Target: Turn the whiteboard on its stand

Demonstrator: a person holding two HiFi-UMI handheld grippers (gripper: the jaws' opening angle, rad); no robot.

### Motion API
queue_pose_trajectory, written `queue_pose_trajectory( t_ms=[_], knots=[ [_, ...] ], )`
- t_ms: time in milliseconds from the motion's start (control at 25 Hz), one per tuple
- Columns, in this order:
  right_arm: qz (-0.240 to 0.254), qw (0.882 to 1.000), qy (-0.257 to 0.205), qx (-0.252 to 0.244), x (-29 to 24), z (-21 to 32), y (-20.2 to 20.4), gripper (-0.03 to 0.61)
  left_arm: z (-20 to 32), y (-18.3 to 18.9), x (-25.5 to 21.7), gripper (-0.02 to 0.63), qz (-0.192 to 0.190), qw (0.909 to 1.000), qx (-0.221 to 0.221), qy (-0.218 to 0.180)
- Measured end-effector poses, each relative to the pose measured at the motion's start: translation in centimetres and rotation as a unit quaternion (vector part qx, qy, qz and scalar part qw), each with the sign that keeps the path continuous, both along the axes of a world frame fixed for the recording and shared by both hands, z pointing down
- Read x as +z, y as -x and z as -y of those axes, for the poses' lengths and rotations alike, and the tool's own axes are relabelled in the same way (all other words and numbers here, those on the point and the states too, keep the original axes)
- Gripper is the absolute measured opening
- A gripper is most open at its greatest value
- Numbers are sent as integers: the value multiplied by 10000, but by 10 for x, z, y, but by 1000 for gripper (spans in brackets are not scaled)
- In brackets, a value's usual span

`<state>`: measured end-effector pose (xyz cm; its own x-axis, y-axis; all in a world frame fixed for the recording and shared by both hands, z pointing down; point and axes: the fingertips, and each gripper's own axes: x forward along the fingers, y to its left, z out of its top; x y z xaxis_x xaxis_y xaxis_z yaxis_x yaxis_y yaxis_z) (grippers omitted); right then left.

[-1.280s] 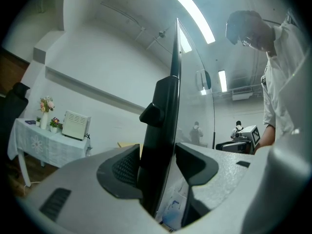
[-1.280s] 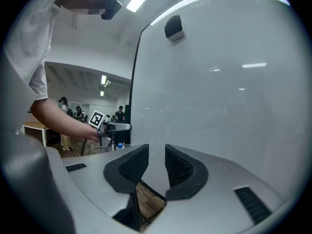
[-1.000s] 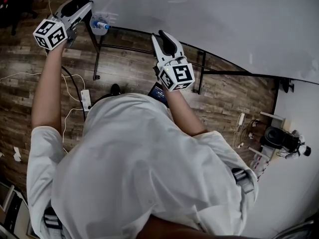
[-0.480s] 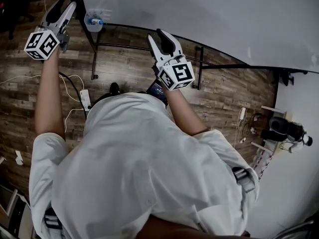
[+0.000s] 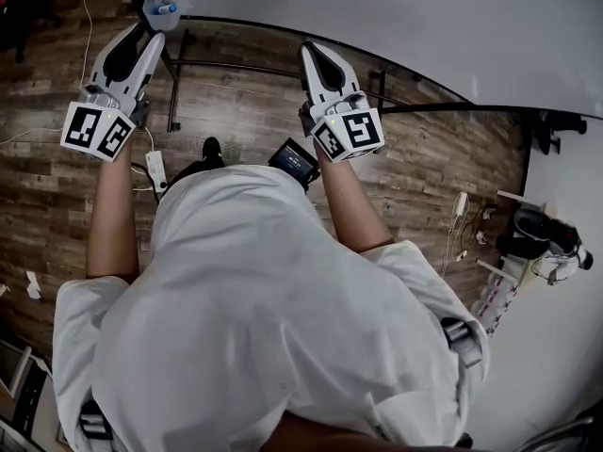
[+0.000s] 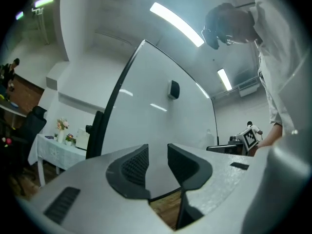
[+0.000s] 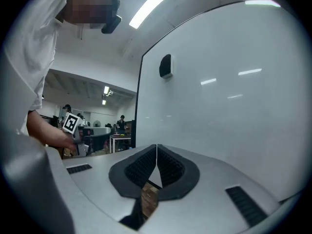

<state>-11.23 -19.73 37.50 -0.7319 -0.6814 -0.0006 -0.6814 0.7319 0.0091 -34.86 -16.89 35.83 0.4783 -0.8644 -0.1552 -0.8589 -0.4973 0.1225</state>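
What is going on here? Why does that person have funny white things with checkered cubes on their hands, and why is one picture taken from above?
A person in a white shirt holds a tool in each hand. Each tool ends in a two-finger claw, and the patterned cube is part of the tool. The picture from above comes from a camera on the person's head, looking down at a wooden floor with a power strip on it. The other two pictures come from little cameras riding on the tools, each looking along its own claw. In front stands a big whiteboard on a black stand. The left claw has just been closing, but its fingers are apart with nothing between them. The right claw is shut and empty too. So nothing is held right now.
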Motion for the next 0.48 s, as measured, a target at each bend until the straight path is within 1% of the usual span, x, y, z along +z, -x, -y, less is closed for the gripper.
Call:
queue_pose_trajectory(
  t_ms=[120,200,320,480],
  knots=[
    [-124,9998,-28,181,2,-24,-29,-3,-28,-26,12,87,30,9999,-119,103],
    [-182,9994,-28,297,2,-42,-50,-3,-45,-39,22,31,77,9993,-279,219],
    [-208,9989,-36,427,1,-75,-82,-3,-73,-64,35,14,90,9985,-363,393],
    [-235,9979,73,599,9,-125,-122,-3,-119,-103,40,14,178,9983,-277,473]
  ],
)
